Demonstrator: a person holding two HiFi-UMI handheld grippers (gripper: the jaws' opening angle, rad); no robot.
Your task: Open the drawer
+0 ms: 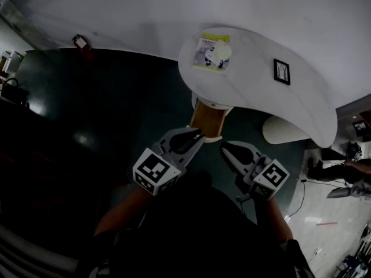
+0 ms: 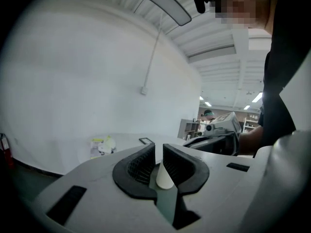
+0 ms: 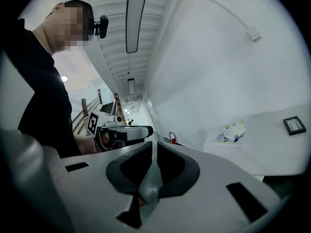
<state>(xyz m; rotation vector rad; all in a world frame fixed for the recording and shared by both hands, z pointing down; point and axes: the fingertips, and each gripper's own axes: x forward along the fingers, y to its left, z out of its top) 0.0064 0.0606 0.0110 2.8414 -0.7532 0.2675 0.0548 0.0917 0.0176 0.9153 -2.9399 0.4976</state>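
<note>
The drawer [image 1: 206, 117], brown wood with a white lower rim, shows just under the near edge of a curved white desk [image 1: 301, 106]. On the desk lie a yellow-and-white booklet [image 1: 213, 52] and, well apart from it, a small black frame [image 1: 282, 71]. The 2 grippers are side by side above the dark floor [image 1: 87, 132]. The left gripper [image 1: 197, 135] points toward the drawer's near corner; its fingers [image 2: 141, 161] stand apart with a narrow gap and hold nothing. The right gripper [image 1: 226, 148] is just beside it, to the drawer's right; its fingers [image 3: 170, 161] are almost together, with only a thin slit between them and nothing in it.
</note>
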